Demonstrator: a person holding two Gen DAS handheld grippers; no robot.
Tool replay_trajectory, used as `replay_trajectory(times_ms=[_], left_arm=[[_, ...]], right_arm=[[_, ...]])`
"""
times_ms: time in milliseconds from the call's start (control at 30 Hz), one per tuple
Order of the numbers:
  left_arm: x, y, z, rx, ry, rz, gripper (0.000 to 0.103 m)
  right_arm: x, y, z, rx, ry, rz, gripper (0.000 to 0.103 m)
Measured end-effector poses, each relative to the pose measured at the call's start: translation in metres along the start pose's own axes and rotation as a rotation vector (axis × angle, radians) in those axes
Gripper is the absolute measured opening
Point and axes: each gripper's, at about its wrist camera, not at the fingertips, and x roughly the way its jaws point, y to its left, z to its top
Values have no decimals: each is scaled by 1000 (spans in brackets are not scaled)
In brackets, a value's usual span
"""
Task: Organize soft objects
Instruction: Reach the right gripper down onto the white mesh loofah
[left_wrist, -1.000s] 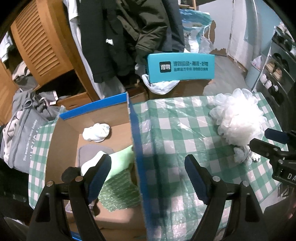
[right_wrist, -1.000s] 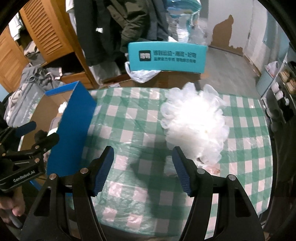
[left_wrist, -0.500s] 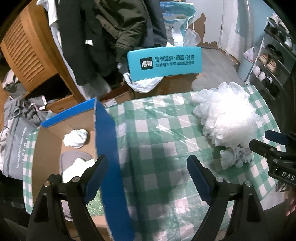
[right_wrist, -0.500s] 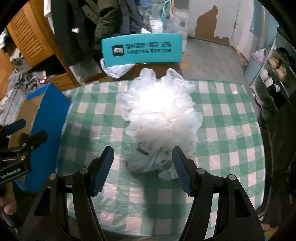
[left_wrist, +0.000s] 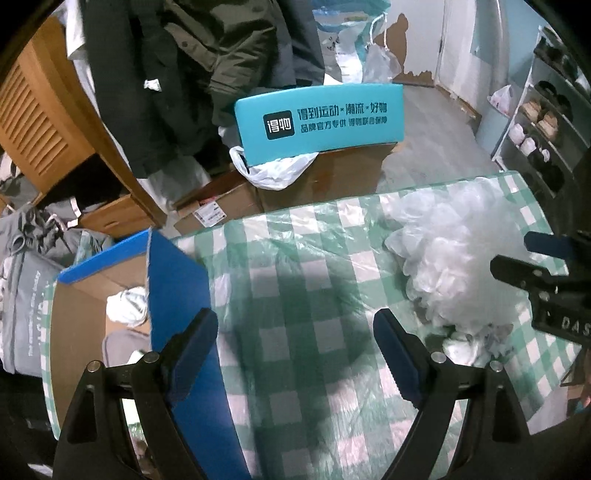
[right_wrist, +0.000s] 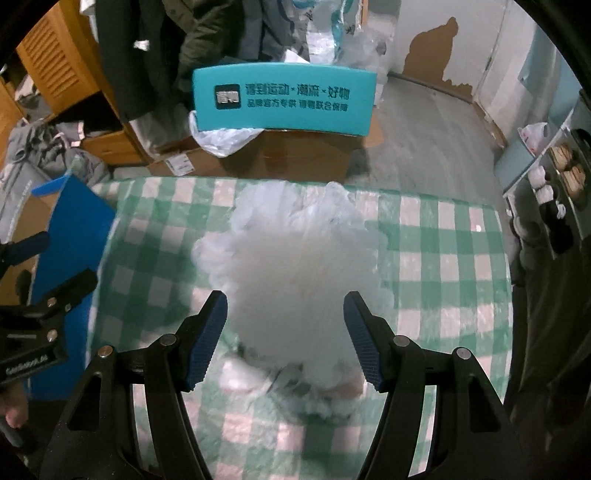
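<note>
The big white puffy ball (right_wrist: 295, 273) sat on the checked table (right_wrist: 443, 266) right at 12 o'clock btwn the wide-apart fingers of the right gripper (right_wrist: 285, 314), much nearer than the left gripper (left_wrist: 295, 325), also wide apart w/ nothing in it.

Place: lived-in home, cluttered room
Signs: hung coats (left_wrist: 207, 74), shoe rack (left_wrist: 543, 125), checked tablecloth (left_wrist: 314, 332), wood wardrobe (left_wrist: 48, 122)

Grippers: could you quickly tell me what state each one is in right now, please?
Left gripper: open, holding nothing, over the checked cloth.
Right gripper: open, its fingers either side of the white mesh puff, not closed on it.
</note>
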Motion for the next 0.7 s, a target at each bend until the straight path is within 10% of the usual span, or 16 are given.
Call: replay_trajectory(times_ms=[700], left_arm=[[64,-1,0,-62,110,-73,87]], right_arm=[[100,-7,13,58,165,69,86]])
